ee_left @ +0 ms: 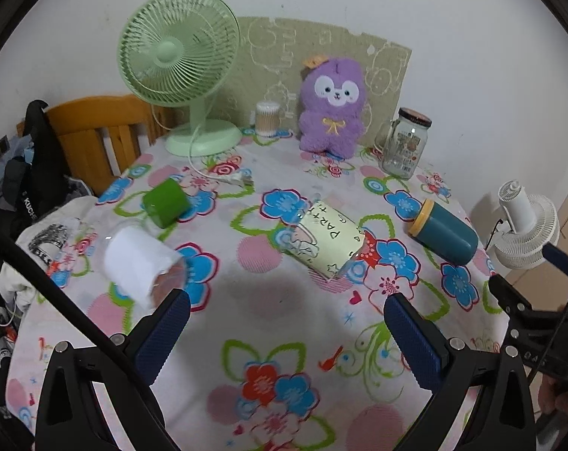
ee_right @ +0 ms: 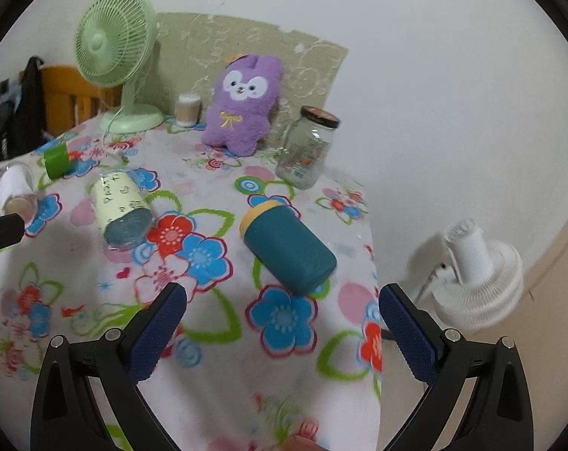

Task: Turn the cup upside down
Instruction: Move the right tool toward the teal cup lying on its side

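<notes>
Several cups lie on their sides on the floral tablecloth [ee_left: 269, 300]. A teal cup with a yellow rim [ee_left: 443, 233] lies at the right; in the right wrist view it [ee_right: 289, 250] lies just beyond my open, empty right gripper [ee_right: 282, 300]. A pale yellow "PARTY" cup [ee_left: 331, 238] [ee_right: 120, 203] lies in the middle. A clear cup lined with white paper [ee_left: 139, 263] [ee_right: 15, 191] lies beside the left finger of my open, empty left gripper [ee_left: 286, 304]. A green cup [ee_left: 165, 203] [ee_right: 56, 161] lies further back on the left.
A green desk fan [ee_left: 179, 64], a cotton swab box [ee_left: 267, 118], a purple plush toy [ee_left: 333, 107] and a lidded glass jar [ee_left: 406, 143] stand along the back. A white fan [ee_right: 475, 278] is off the table's right edge. A wooden chair [ee_left: 96, 131] with clothes is at the left.
</notes>
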A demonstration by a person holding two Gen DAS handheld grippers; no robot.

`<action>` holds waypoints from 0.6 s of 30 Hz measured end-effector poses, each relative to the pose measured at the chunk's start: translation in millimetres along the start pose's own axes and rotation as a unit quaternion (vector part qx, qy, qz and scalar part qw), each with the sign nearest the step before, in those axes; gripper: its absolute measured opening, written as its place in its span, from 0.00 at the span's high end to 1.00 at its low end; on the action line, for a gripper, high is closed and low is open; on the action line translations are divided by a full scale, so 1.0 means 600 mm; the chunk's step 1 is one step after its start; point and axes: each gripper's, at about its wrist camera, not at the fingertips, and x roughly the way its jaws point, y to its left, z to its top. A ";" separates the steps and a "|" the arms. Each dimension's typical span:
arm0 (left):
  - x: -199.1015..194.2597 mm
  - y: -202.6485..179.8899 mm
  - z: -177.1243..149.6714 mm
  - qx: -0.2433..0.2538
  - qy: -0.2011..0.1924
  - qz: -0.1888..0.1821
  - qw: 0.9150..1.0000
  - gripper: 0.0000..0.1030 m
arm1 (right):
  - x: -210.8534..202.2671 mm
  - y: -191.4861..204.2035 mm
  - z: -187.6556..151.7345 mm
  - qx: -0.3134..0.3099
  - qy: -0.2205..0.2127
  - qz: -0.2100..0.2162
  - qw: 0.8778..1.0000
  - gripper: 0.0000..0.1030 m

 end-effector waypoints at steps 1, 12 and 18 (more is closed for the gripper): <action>0.010 -0.006 0.003 0.001 0.004 0.007 1.000 0.00 | 0.015 -0.005 0.004 -0.007 0.006 0.011 1.000 0.00; 0.112 -0.062 0.042 0.022 0.040 0.028 0.999 0.00 | 0.133 -0.030 0.031 -0.006 0.053 0.053 0.997 0.00; 0.161 -0.091 0.066 0.029 0.058 0.020 0.998 0.00 | 0.171 -0.031 0.042 -0.040 0.063 0.048 0.996 0.00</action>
